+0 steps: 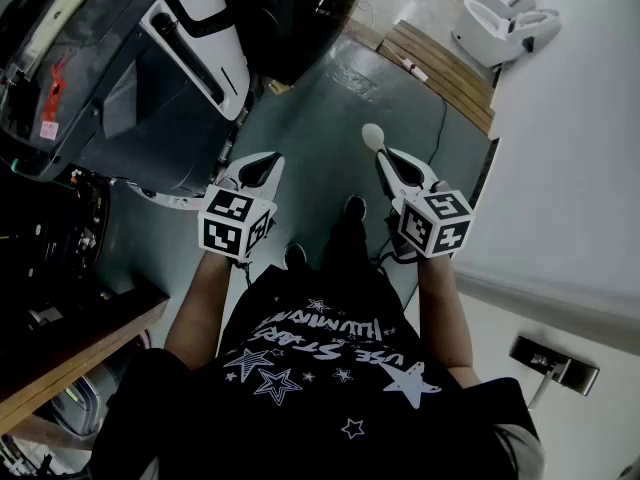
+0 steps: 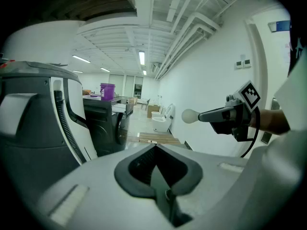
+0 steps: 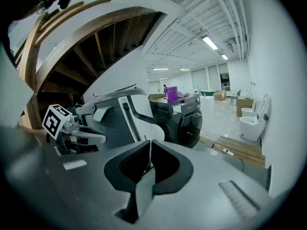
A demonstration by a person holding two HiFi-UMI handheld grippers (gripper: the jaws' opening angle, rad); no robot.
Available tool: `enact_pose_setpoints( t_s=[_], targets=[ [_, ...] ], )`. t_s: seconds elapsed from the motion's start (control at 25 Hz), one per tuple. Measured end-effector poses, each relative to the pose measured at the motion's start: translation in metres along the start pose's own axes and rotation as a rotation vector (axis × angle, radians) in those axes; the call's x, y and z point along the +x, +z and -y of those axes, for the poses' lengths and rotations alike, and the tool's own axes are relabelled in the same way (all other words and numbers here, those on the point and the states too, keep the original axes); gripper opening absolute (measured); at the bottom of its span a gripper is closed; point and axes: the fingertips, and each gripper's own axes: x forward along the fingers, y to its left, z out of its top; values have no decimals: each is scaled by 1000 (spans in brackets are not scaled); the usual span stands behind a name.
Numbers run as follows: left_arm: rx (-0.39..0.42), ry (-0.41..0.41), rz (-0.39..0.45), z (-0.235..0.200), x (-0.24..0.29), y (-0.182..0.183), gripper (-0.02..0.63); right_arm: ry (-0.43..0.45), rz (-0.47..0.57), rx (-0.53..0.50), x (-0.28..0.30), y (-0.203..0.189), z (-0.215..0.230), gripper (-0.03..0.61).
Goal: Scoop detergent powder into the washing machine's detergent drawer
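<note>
I stand on a grey-green floor with both grippers held out in front of me. My right gripper (image 1: 393, 158) (image 3: 150, 158) is shut on the thin handle of a white scoop (image 1: 372, 136), whose round bowl (image 2: 190, 115) pokes out past the jaws. My left gripper (image 1: 260, 166) (image 2: 156, 151) is shut with nothing in it. A dark front-loading washing machine (image 2: 106, 124) (image 3: 186, 120) stands a few steps ahead with a purple container (image 2: 107, 90) on top. I cannot make out its detergent drawer, and no detergent powder shows.
A large grey-and-white machine (image 1: 150, 78) fills the left side close to my left gripper. A wooden pallet (image 1: 440, 68) and white toilets (image 1: 505, 18) lie ahead on the right, along a white wall (image 1: 570, 148). A wooden edge (image 1: 70, 358) is at my lower left.
</note>
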Motion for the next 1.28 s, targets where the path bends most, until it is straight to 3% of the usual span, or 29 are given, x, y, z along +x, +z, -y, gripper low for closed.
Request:
enact_pose_setpoints(
  t_s=[0.44,0.6,1.0,1.12,1.28],
  targets=[
    [17,20,-17,-1,14,1,0,-7,-13,16,3,-5,17,35],
    [41,14,30,6,28,21,0,-13,-11,30,5,-1,40,35],
    [117,75,32,8,127,91,0,41,36,39,41,51,148,37],
    [147,127,51,7,162,117,0,77,53,32,54,76,190,37],
    [122,194,87,5,197,152,0,115,85,32,69,108,238,37]
  ],
)
